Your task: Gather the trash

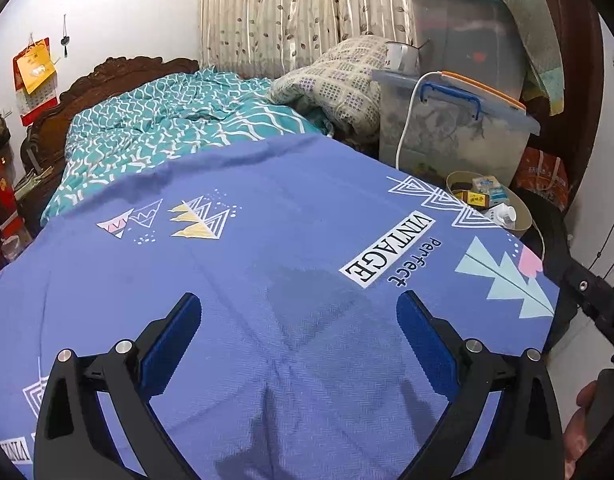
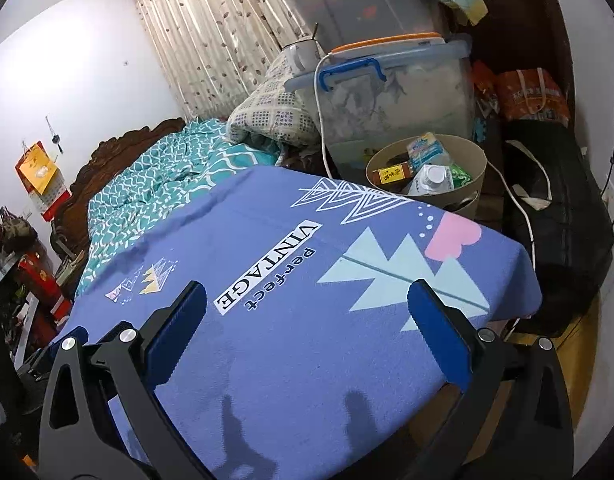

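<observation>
Right wrist view showed both grippers, right gripper (image 2: 307,320) and left gripper (image 1: 299,336), empty with jaws apart over the bare table (image 2: 291,360); trash was seen already in the bin (image 2: 477,172) beyond its far edge, so remaining litter should be sought before any reach.

Blue-violet cloth (image 2: 291,360): printed with white line triangles, pale mint trees, pink patch, black-on-white "VINTAGE" label. Beyond the cloth, quilt (image 1: 167,120): teal with white wave pattern. Pillow (image 1: 339,76) beside the quilt: cream with small purple squares. Curtain (image 1: 275,12) behind the quilt: beige stripes with brown leaves. Round bin (image 2: 473,176) at the cloth's far corner: tan. Gripper pads (image 2: 431,320): blue, on black arms.
</observation>
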A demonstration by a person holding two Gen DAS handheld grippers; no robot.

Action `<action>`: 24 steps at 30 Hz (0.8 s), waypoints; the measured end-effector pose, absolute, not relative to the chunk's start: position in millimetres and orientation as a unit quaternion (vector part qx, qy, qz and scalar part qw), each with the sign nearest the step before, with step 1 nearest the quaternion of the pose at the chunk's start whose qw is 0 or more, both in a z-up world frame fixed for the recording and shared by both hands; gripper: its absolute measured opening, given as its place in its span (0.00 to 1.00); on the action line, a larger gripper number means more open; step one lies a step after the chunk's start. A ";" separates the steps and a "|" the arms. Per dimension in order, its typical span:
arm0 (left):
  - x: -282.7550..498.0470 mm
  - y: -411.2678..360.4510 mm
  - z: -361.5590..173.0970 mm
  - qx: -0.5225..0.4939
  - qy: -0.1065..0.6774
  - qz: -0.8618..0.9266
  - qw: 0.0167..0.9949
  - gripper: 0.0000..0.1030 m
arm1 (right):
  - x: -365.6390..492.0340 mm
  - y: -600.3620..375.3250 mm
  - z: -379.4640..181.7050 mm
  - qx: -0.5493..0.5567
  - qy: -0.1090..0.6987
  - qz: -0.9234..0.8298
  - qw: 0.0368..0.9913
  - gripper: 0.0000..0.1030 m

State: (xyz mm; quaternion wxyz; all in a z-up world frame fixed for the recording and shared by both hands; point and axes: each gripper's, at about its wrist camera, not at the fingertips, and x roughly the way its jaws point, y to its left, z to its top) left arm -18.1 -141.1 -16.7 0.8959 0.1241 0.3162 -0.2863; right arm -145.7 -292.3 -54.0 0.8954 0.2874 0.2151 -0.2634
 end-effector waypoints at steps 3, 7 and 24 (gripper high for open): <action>-21.4 -137.6 -10.3 0.126 0.304 -0.281 0.901 0.92 | -148.7 -292.9 -57.2 0.304 0.219 -0.266 0.888 0.97; -27.7 -130.9 -0.8 0.132 0.275 -0.264 0.915 0.92 | -151.3 -295.7 -57.4 0.314 0.230 -0.257 0.885 0.97; -24.5 -141.2 -0.4 0.168 0.307 -0.283 0.893 0.92 | -155.3 -298.4 -44.5 0.317 0.230 -0.250 0.886 0.97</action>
